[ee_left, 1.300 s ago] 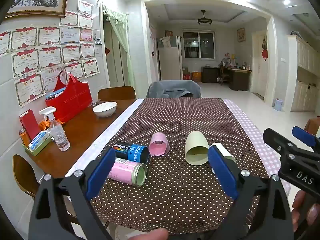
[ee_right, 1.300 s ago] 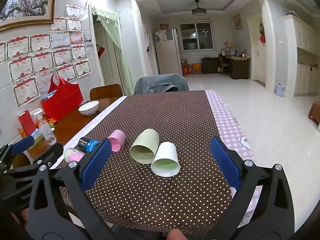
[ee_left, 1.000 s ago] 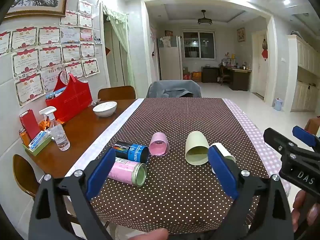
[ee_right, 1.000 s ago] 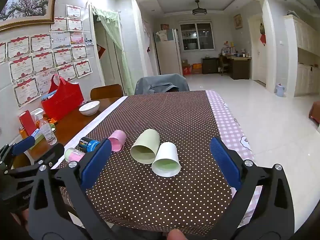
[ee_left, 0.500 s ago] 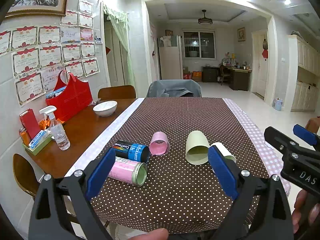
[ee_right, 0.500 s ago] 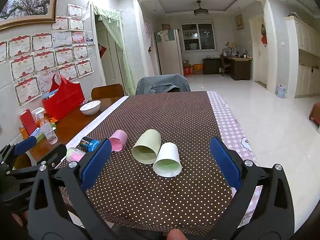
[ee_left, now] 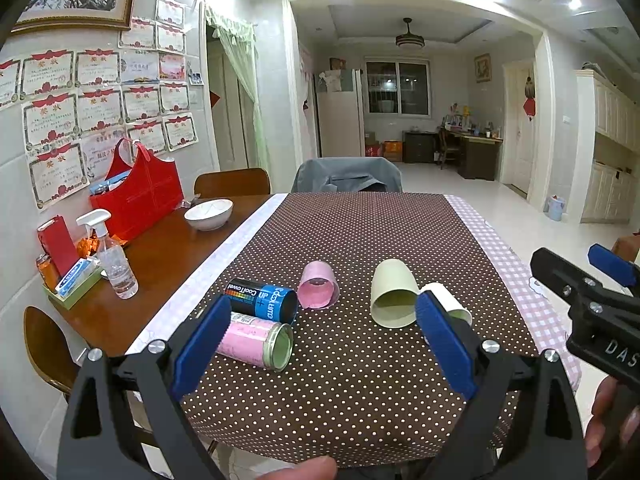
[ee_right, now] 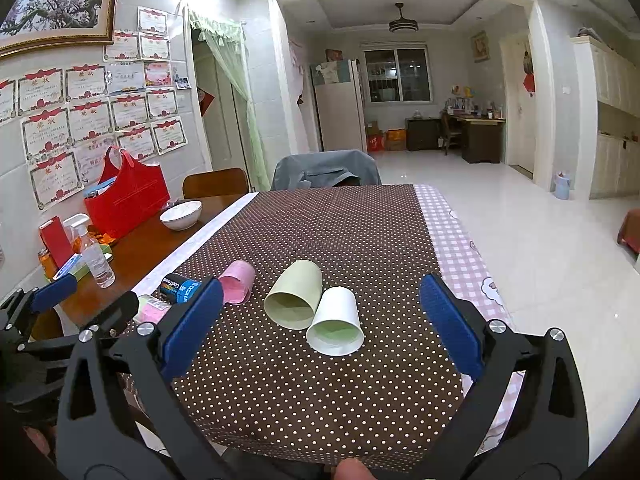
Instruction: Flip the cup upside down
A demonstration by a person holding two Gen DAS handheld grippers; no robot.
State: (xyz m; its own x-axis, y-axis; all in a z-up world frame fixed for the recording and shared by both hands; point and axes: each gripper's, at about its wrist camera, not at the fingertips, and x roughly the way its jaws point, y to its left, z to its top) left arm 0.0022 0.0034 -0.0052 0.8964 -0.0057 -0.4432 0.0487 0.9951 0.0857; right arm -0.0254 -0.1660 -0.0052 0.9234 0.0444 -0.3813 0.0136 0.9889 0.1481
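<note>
Several cups lie on their sides on a brown dotted tablecloth [ee_left: 360,380], mouths toward me. A pale green cup [ee_left: 392,298] [ee_right: 295,294] touches a white cup [ee_right: 337,324] [ee_left: 448,302]. A small pink cup [ee_left: 318,290] [ee_right: 238,282], a dark blue printed cup [ee_left: 262,298] [ee_right: 180,288] and a pink cup with a green inside [ee_left: 256,344] [ee_right: 150,310] lie further left. My left gripper [ee_left: 320,344] is open and empty, short of the cups. My right gripper [ee_right: 320,324] is open and empty, with the white cup between its fingers in view.
On the bare wood at the left stand a white bowl [ee_left: 209,214], a red bag [ee_left: 138,196], a spray bottle [ee_left: 114,260] and a small tray of items [ee_left: 70,284]. Chairs [ee_left: 347,176] stand at the far end. The tablecloth's checked edge [ee_left: 532,300] runs along the right.
Both grippers have drifted slightly forward toward the cups. Nothing was grasped and the cups have not moved.
</note>
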